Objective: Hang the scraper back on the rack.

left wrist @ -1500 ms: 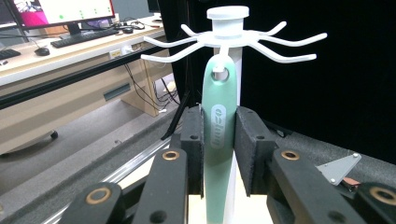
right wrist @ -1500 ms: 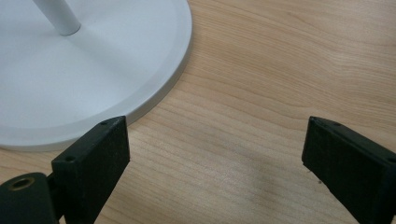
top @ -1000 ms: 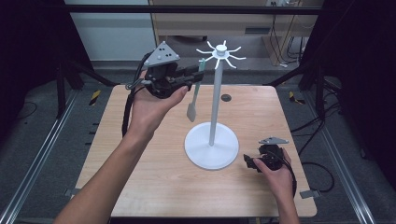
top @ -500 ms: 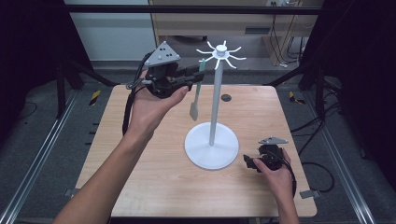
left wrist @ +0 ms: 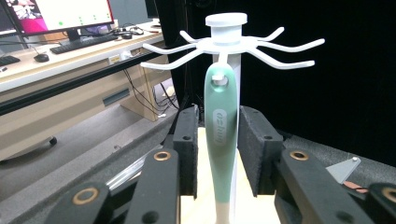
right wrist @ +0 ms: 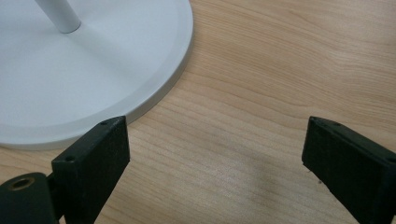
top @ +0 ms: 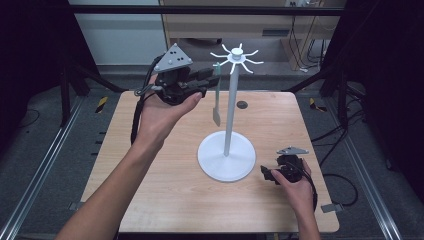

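A white stand (top: 230, 110) with a round base (top: 226, 162) and a ring of hooks on top rises from the middle of the wooden table. From one hook hangs a utensil (top: 217, 100) with a pale green handle (left wrist: 220, 154). My left gripper (top: 212, 75) is held high beside the hooks. Its jaws have just been opening, and the handle hangs between the pads (left wrist: 187, 149) with a thin gap on each side. My right gripper (top: 267, 175) rests low on the table by the base (right wrist: 93, 70). That right gripper (right wrist: 215, 154) is open wide over bare wood.
A small dark round mark (top: 242, 104) lies on the table behind the stand. Black frame posts and rails run along both sides of the table (top: 165, 200). A desk with a monitor (left wrist: 60, 14) stands far behind the stand.
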### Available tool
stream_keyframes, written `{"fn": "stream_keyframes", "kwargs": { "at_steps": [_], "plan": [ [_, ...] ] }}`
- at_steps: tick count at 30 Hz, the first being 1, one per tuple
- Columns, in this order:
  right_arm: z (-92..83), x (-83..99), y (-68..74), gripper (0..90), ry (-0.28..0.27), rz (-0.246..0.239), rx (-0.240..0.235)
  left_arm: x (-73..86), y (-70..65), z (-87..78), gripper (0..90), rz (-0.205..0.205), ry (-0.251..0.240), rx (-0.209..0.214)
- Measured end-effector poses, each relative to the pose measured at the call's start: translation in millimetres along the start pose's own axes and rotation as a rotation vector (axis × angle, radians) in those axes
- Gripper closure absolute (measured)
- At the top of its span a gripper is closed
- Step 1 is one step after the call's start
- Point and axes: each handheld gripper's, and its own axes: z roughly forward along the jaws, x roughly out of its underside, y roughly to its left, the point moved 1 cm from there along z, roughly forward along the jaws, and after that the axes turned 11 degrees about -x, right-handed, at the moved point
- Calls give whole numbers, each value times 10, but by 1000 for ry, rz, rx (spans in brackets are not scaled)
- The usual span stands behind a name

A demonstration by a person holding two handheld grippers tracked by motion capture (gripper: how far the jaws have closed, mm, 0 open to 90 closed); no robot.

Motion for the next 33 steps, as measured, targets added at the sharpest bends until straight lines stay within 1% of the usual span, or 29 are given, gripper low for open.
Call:
{"fn": "stream_keyframes", "kwargs": {
  "at_steps": [2,5,8,14,17,21,24,27,30,33],
  "plan": [
    [0,0,0,81,2,-1,0,-1,-7,-9,665,6,0,0],
    [2,1,-2,81,3,-2,1,-4,-13,-27,636,18,-3,-14],
    [2,0,0,81,2,-2,1,2,-8,-45,586,11,-12,-21],
    [4,0,0,81,2,-3,1,53,-10,-79,486,23,-17,-20],
    [1,0,0,81,3,-3,1,83,10,-100,411,14,-29,-37],
    [3,0,0,81,2,-2,2,133,37,-126,356,8,-38,-26],
    [5,0,0,81,3,-5,3,180,56,-155,314,19,-34,-25],
    [9,1,1,81,3,-5,4,235,81,-175,253,11,-27,-23],
    [9,0,2,81,3,-5,3,282,90,-187,228,8,-19,-21],
    [6,1,3,81,2,-3,2,340,89,-202,174,3,-9,-21]
  ]
}}
